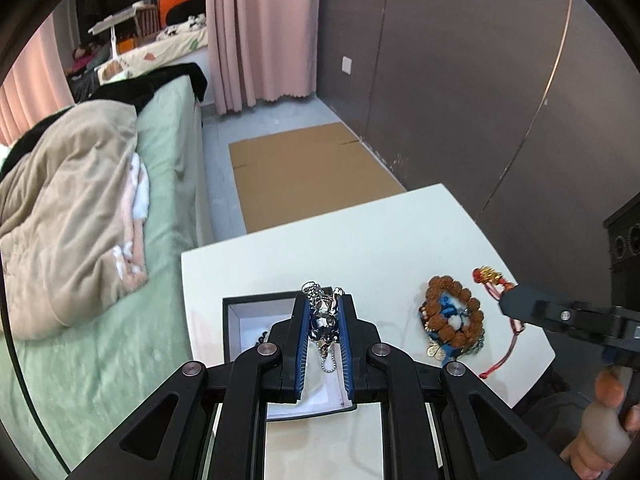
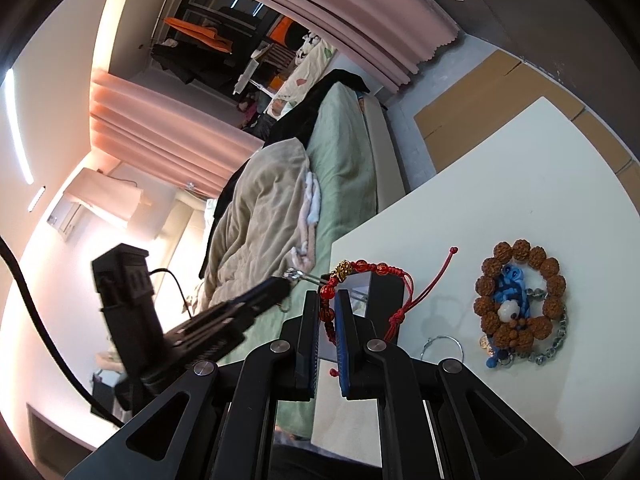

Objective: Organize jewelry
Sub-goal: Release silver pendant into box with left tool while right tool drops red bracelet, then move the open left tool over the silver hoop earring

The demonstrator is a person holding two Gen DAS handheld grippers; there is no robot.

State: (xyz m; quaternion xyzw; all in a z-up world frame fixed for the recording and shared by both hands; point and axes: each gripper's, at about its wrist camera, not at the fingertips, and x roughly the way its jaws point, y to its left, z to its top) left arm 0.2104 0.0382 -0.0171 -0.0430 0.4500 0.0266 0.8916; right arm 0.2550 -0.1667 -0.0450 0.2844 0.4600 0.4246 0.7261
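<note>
On my far left lies the bed point(image 1: 168, 208). My left claw point(image 1: 325, 322) pinches a silver chain bracelet point(image 1: 325, 312) above the open jewelry box point(image 1: 256, 320), which sits on the white table point(image 1: 360, 240). Further right, a brown bead bracelet point(image 1: 454, 312) rests on the table around a blue cord piece. My right claw point(image 2: 329, 316) is pressed together on a red string bracelet point(image 2: 360, 270), held clear of the table, its gold bead uppermost.
</note>
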